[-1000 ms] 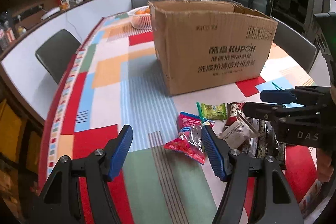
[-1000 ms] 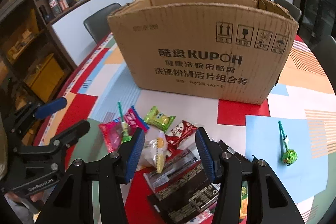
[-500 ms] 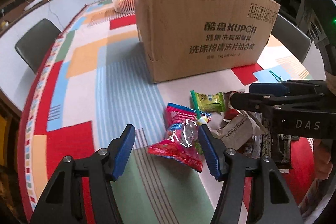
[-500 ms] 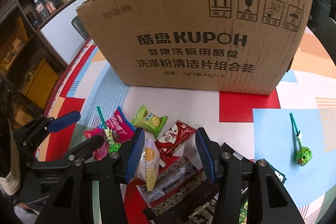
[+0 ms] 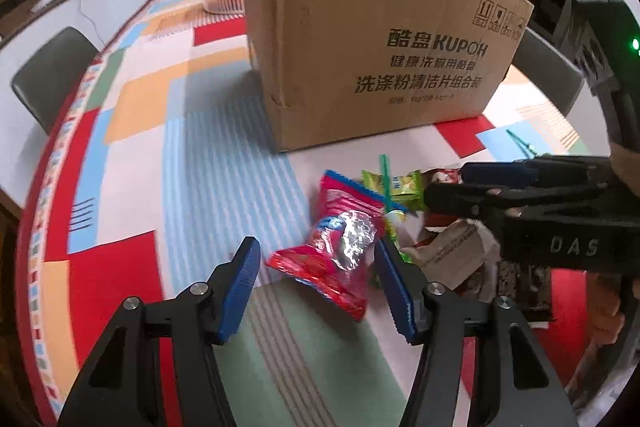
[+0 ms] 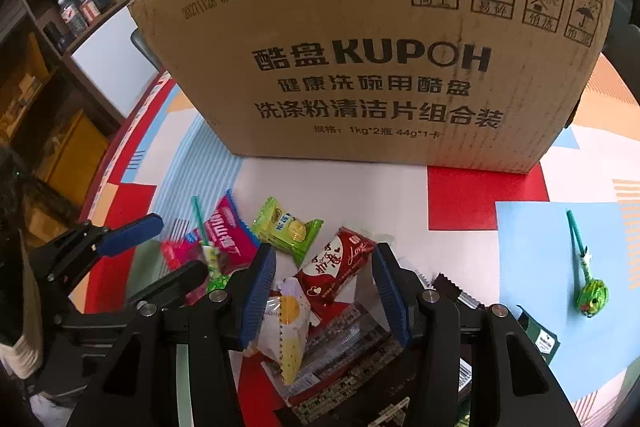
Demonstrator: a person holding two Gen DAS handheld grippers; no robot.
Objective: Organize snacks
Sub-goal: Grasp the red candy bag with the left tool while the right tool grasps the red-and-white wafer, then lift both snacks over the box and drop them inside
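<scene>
Left wrist cam sits just behind the left gripper (image 5: 318, 285), angled steeply down at the tablecloth (image 5: 208, 187), close to the snack pile (image 5: 384, 227); cardboard box (image 5: 380, 67) fills the upper middle, right gripper (image 5: 444, 187) enters from the right edge. Right wrist cam looks down from behind its own fingers, closer to the box (image 6: 372, 59), w/ the left gripper (image 6: 164, 251) at lower left. Both views share box front, pile (image 6: 304, 267) & cloth (image 6: 560, 267).
</scene>
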